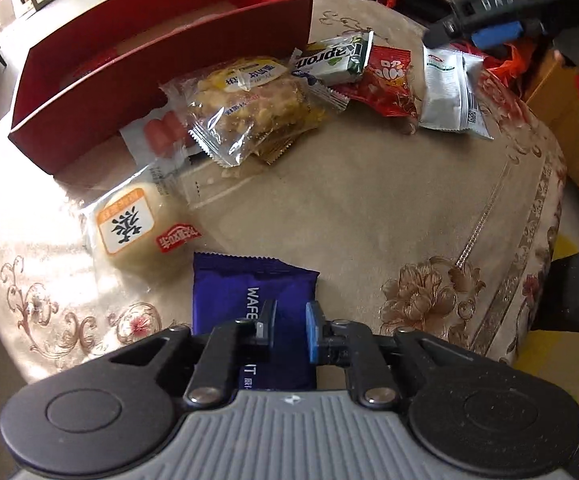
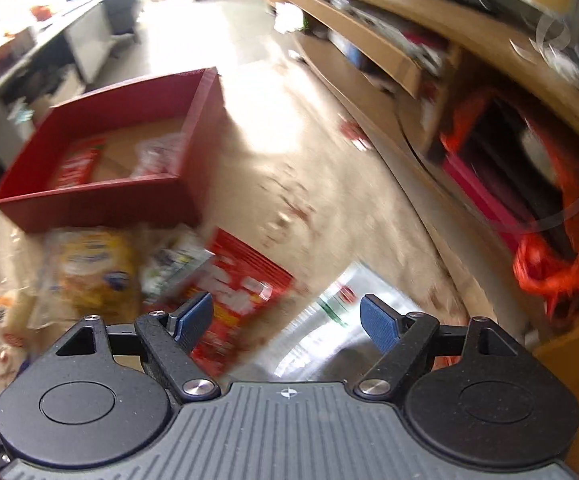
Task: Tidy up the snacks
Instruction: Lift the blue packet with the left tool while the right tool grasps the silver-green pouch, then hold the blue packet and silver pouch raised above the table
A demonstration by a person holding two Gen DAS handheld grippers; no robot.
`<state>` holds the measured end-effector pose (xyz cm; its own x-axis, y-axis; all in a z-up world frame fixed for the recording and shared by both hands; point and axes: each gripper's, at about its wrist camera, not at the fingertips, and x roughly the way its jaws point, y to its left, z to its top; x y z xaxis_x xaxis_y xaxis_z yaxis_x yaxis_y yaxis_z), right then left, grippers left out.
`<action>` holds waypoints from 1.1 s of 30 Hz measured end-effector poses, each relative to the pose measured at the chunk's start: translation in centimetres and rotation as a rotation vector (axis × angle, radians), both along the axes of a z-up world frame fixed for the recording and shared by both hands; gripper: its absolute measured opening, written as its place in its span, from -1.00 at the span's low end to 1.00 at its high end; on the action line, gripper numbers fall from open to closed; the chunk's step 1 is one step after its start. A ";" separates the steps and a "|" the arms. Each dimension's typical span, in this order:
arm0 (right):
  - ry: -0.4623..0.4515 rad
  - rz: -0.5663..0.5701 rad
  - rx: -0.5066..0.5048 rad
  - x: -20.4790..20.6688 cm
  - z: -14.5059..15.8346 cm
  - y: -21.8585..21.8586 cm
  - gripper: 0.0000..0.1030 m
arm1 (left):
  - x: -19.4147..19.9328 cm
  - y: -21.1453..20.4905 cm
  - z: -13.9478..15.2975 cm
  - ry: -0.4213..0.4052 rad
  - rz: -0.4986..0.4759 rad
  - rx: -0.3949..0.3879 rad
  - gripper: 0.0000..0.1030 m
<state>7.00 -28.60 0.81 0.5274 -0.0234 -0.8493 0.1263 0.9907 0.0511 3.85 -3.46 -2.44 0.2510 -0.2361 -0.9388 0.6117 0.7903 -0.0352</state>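
A purple wafer packet (image 1: 233,284) lies at the table's near edge, and my left gripper (image 1: 289,312) is shut on its right side. Beyond it sit a round pastry (image 1: 137,228), a sausage pack (image 1: 161,136), a clear-wrapped crumbly cake (image 1: 249,108), a green-and-white bar (image 1: 333,60), a red packet (image 1: 389,80) and a white packet (image 1: 447,92). The red box (image 1: 89,120) stands at the back left. My right gripper (image 2: 287,320) hangs open over the white packet (image 2: 329,340) and the red packet (image 2: 241,280), gripping nothing. The box (image 2: 101,200) holds a red packet (image 2: 75,164) and a clear one (image 2: 157,156).
A beige floral tablecloth (image 1: 409,208) covers the round table, whose edge curves along the right. Wooden shelves (image 2: 389,52) and an orange plastic bag (image 2: 549,272) stand past that edge. A dark sleeve (image 1: 577,292) shows at the right. The right wrist view is blurred.
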 end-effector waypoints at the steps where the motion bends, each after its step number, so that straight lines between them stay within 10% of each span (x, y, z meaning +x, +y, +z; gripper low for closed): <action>1: 0.026 -0.019 0.000 0.0 -0.6 -0.4 0.66 | 0.1 0.0 0.1 0.006 -0.001 -0.005 -0.59; 9: 0.133 -0.239 0.096 0.6 -4.9 -1.9 0.67 | -0.4 -0.5 -0.2 0.000 0.003 0.007 0.12; 13: 0.127 -0.228 0.037 1.5 -6.0 0.4 0.79 | -0.4 -0.3 -0.2 -0.002 0.002 0.010 0.13; 21: 0.136 -0.077 -0.033 -1.3 -5.3 1.1 -0.07 | -0.4 2.2 0.0 0.022 0.068 -0.003 0.14; 33: 0.033 0.023 0.070 -5.7 -2.1 2.9 -0.16 | 0.1 2.5 -1.4 0.036 0.148 0.039 0.33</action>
